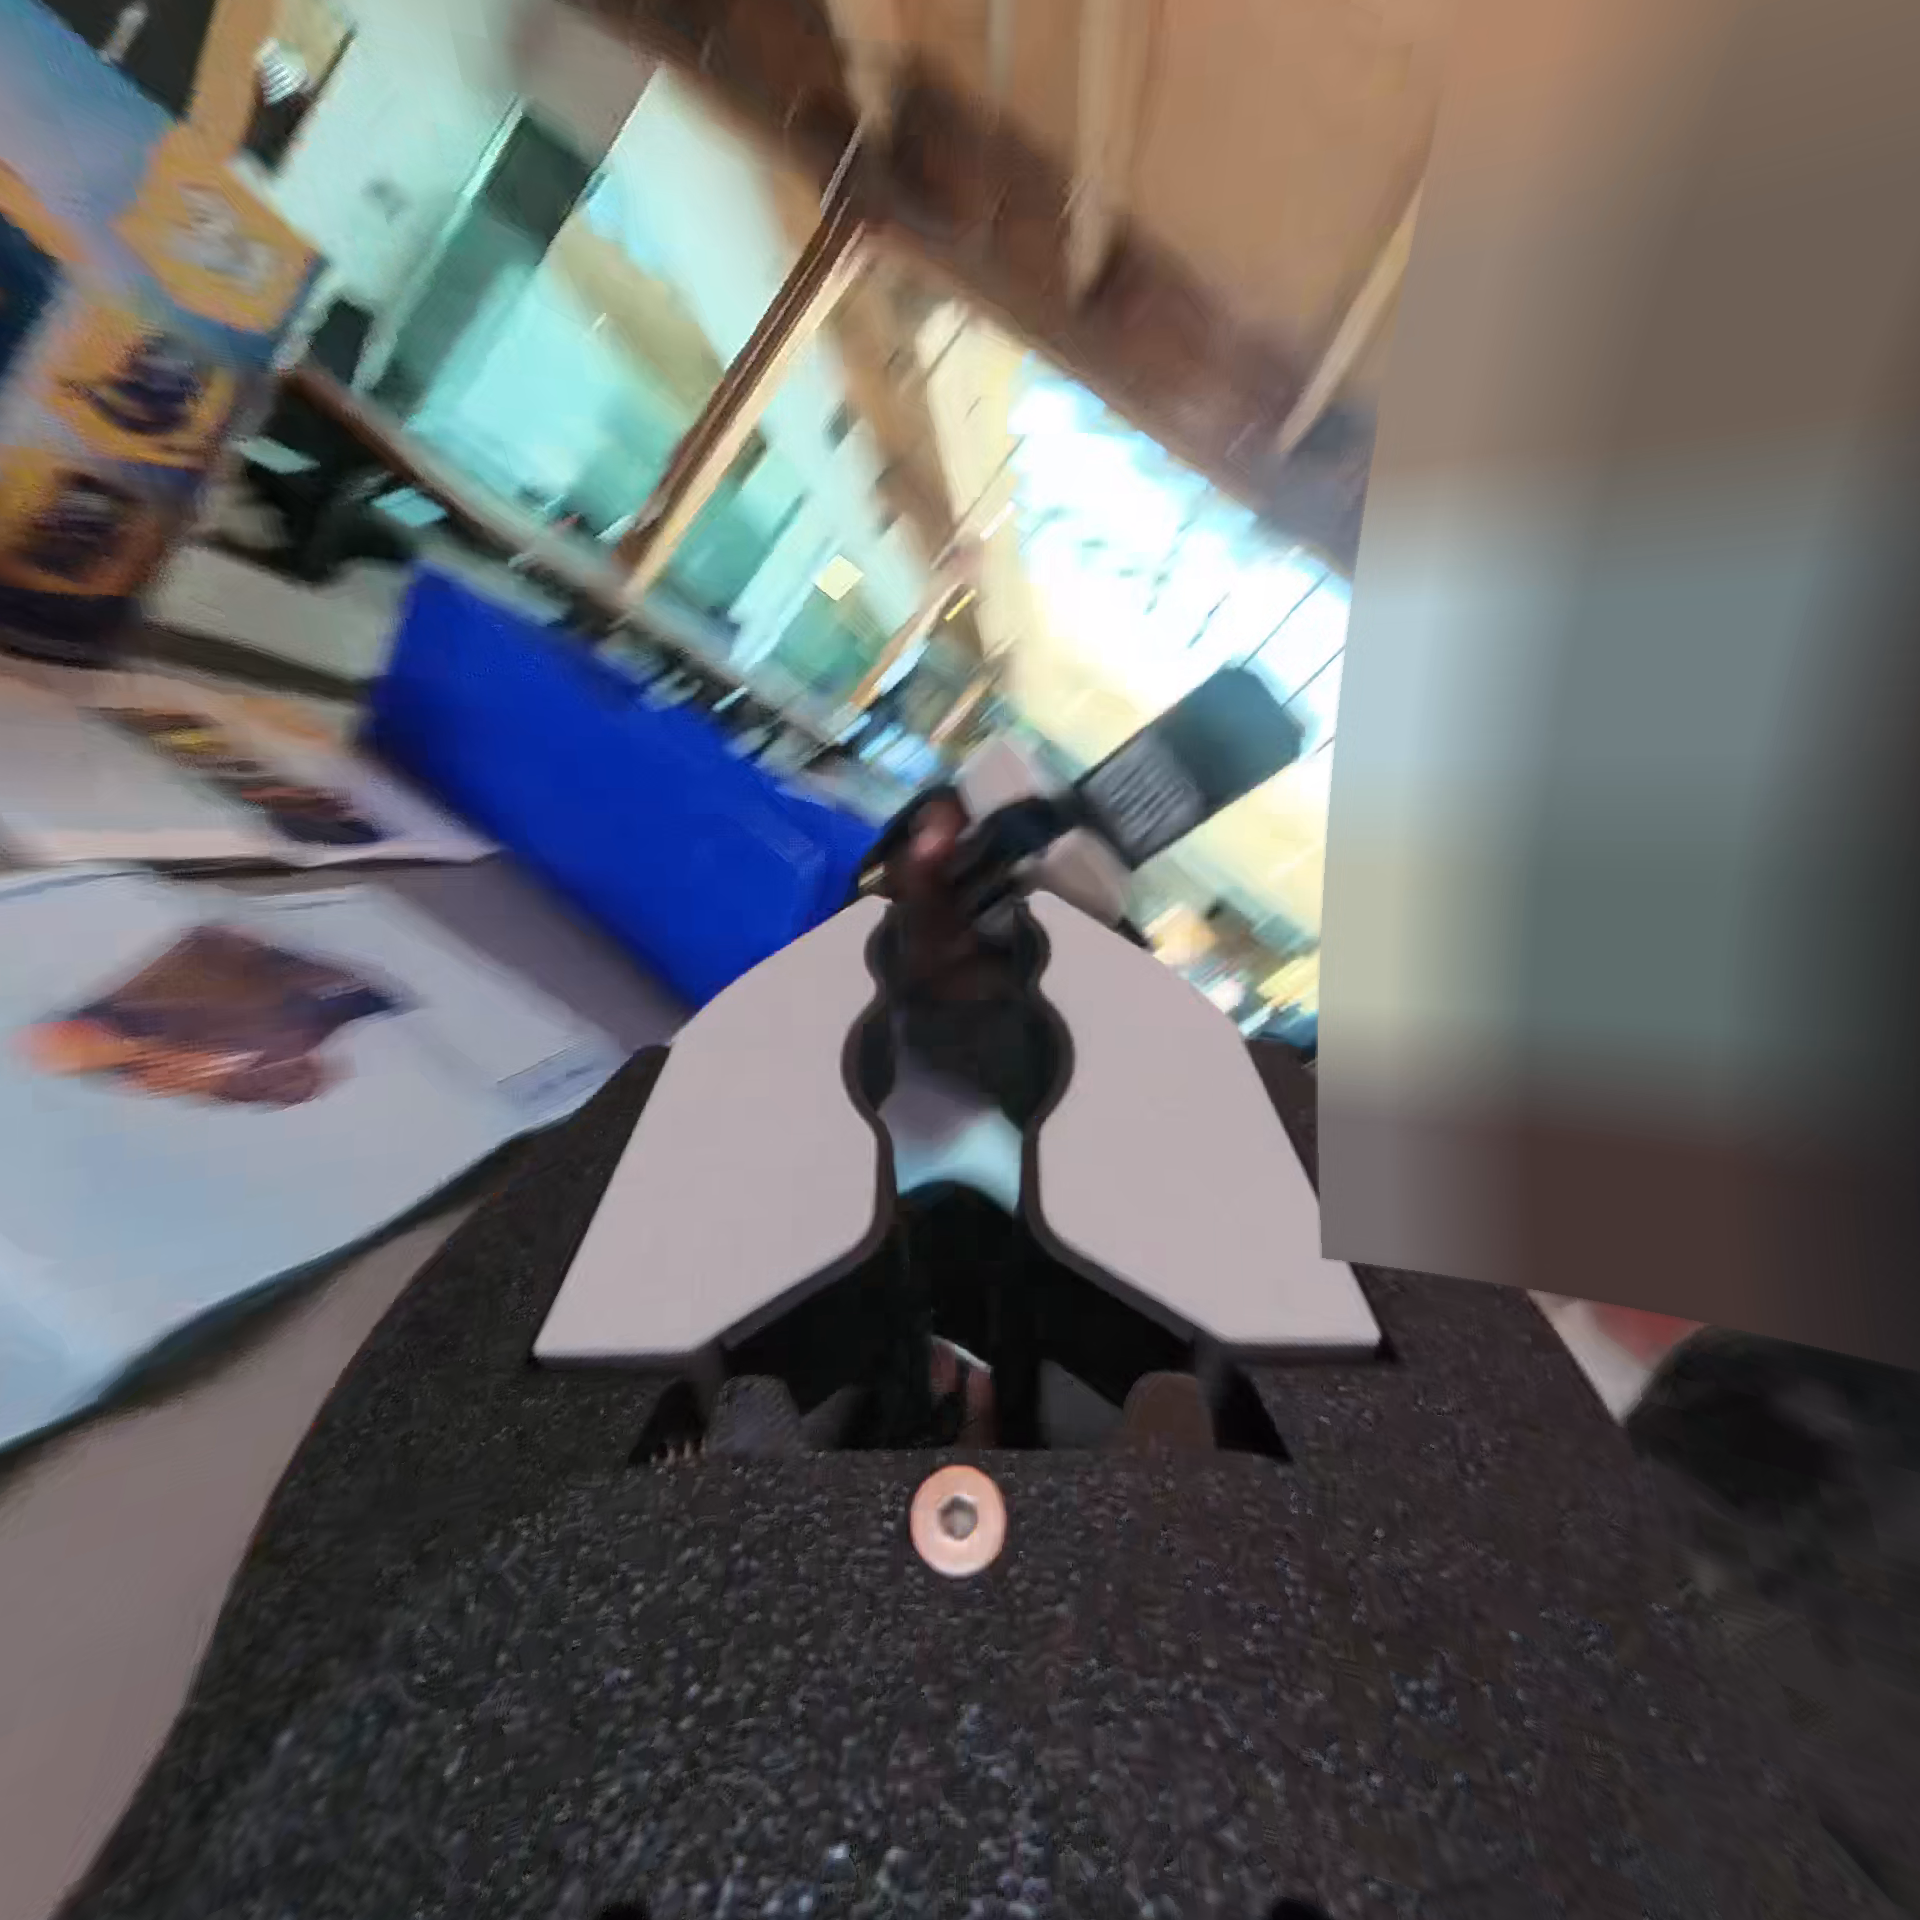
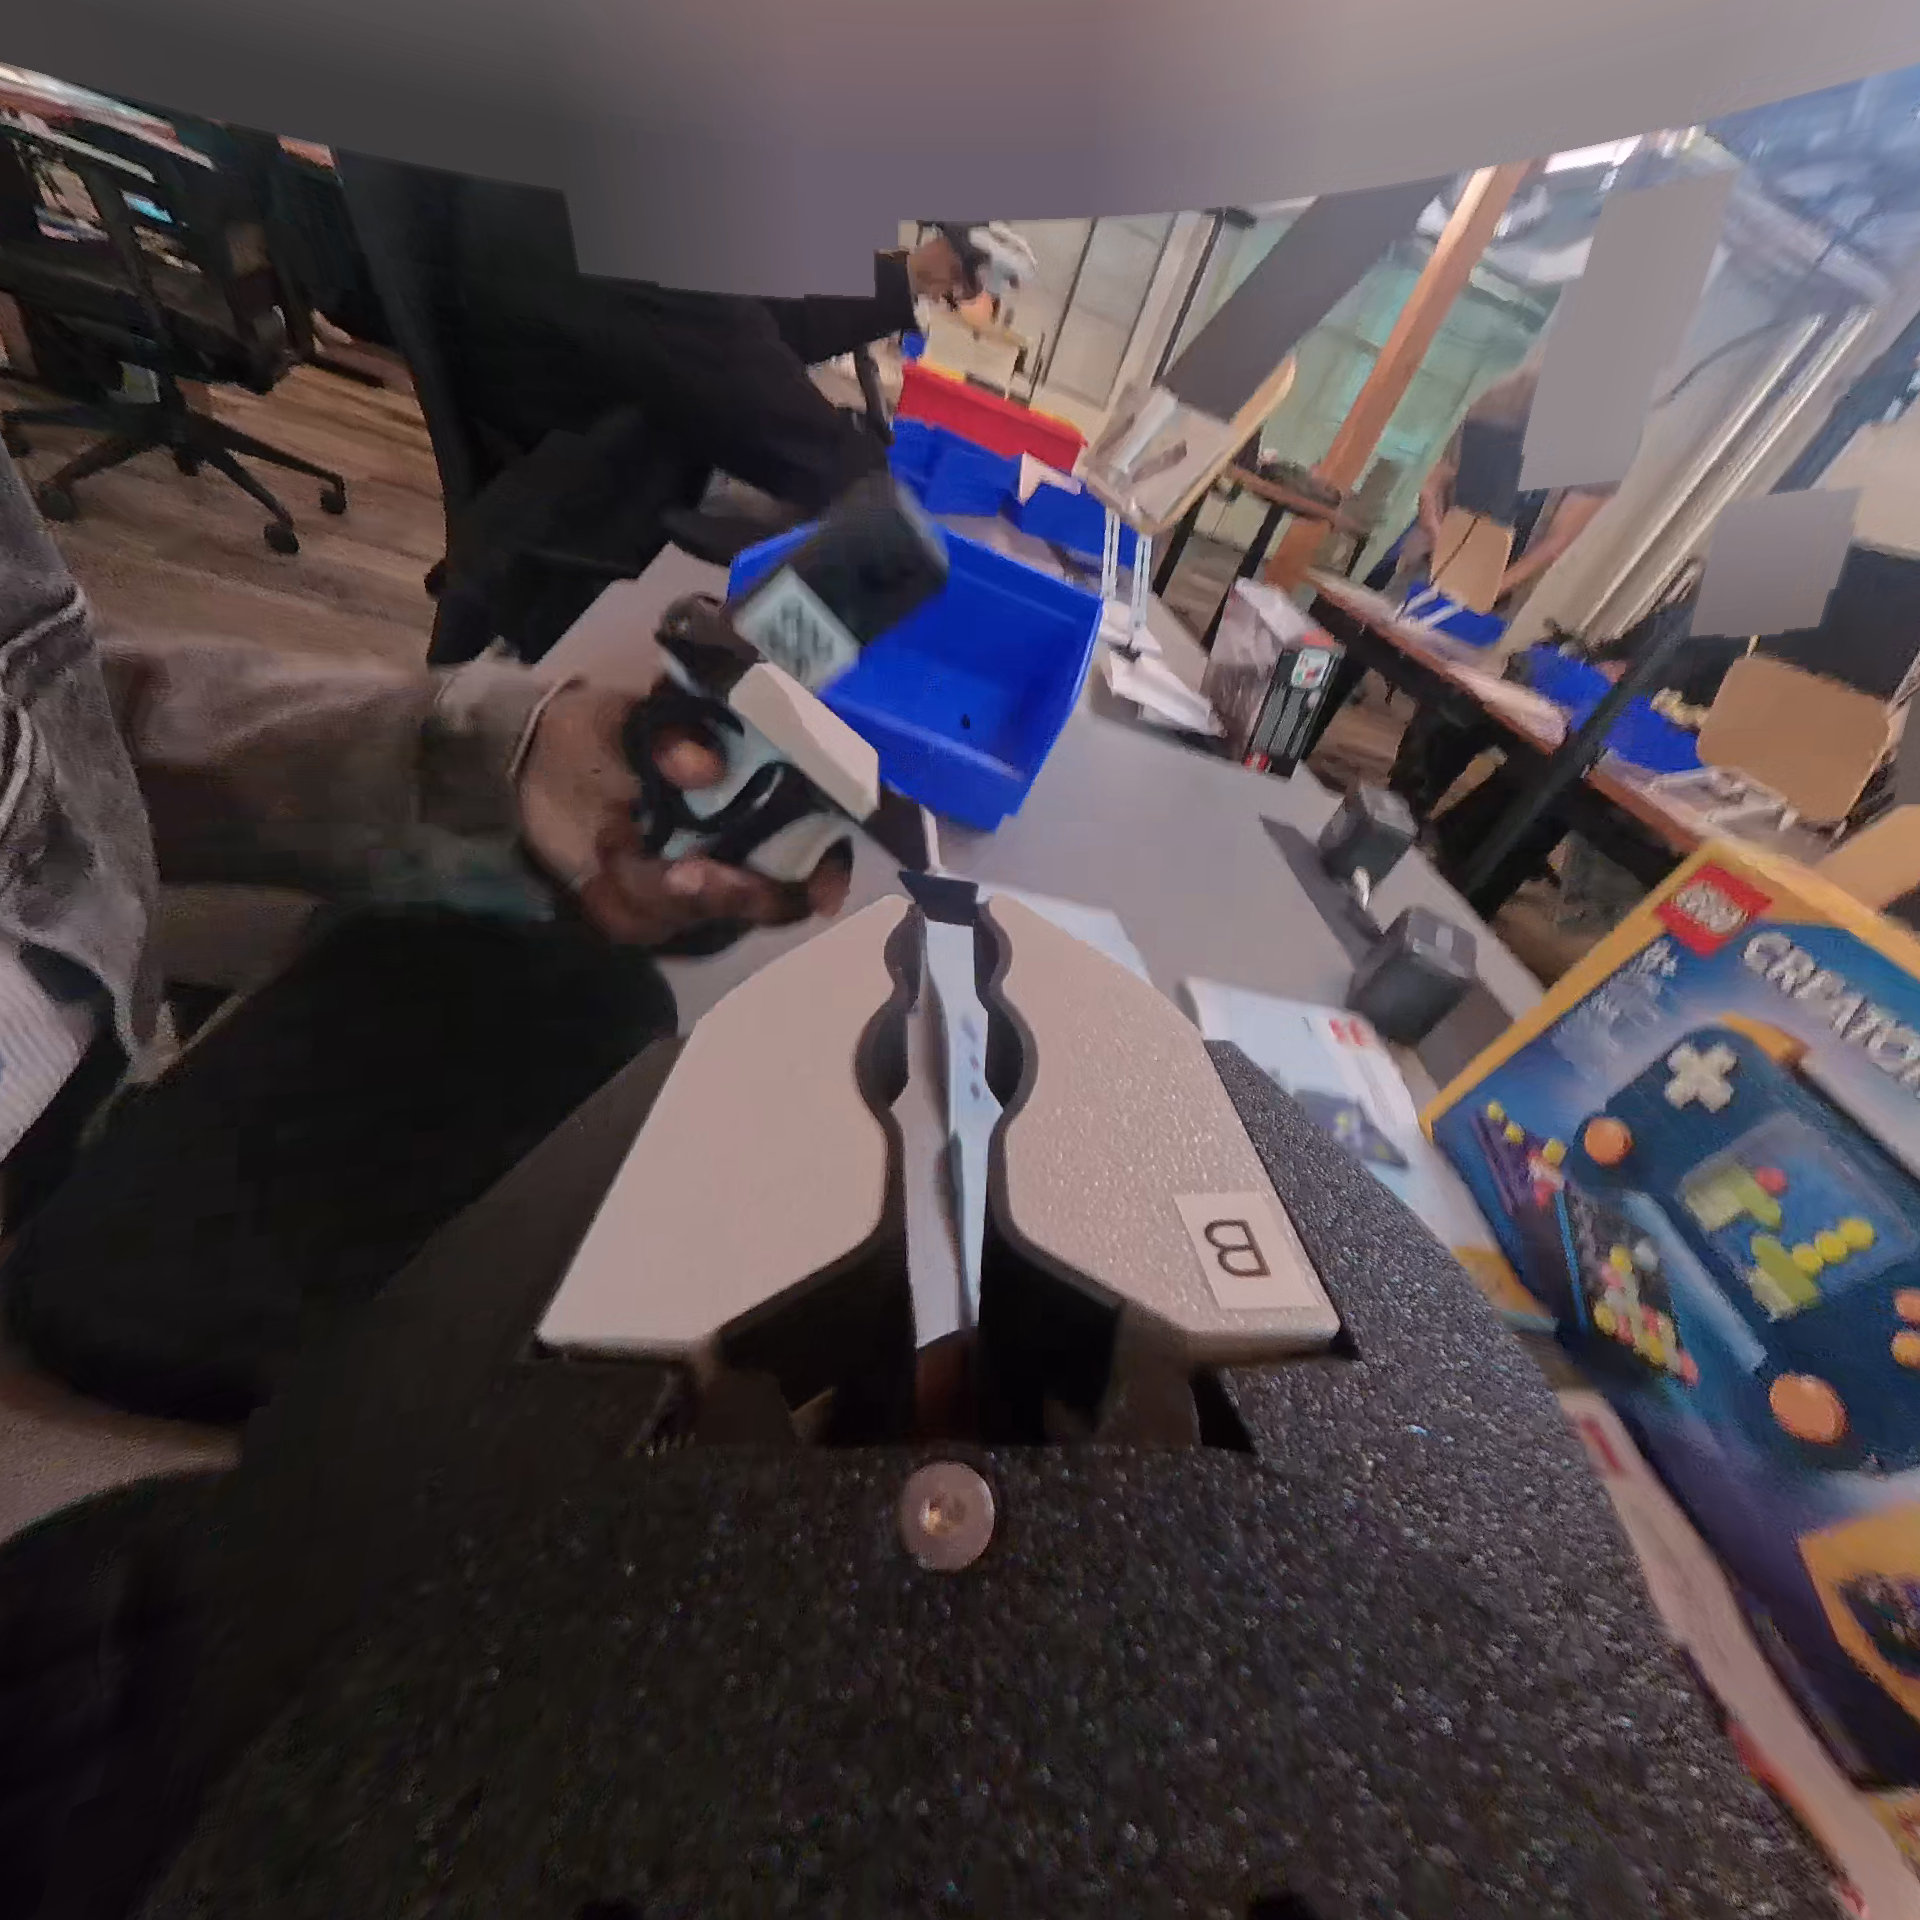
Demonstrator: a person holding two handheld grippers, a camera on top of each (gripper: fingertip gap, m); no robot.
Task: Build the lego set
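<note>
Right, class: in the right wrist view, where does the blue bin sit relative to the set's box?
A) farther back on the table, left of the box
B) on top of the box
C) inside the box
A: the blue bin stands open on the table, well behind and left of the box.

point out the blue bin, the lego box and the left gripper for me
blue bin (image 2: 966,665), right wrist view, on its inner wall
lego box (image 2: 1704,1195), right wrist view, on its printed front face
left gripper (image 2: 883,821), right wrist view, between its fingertips
</note>
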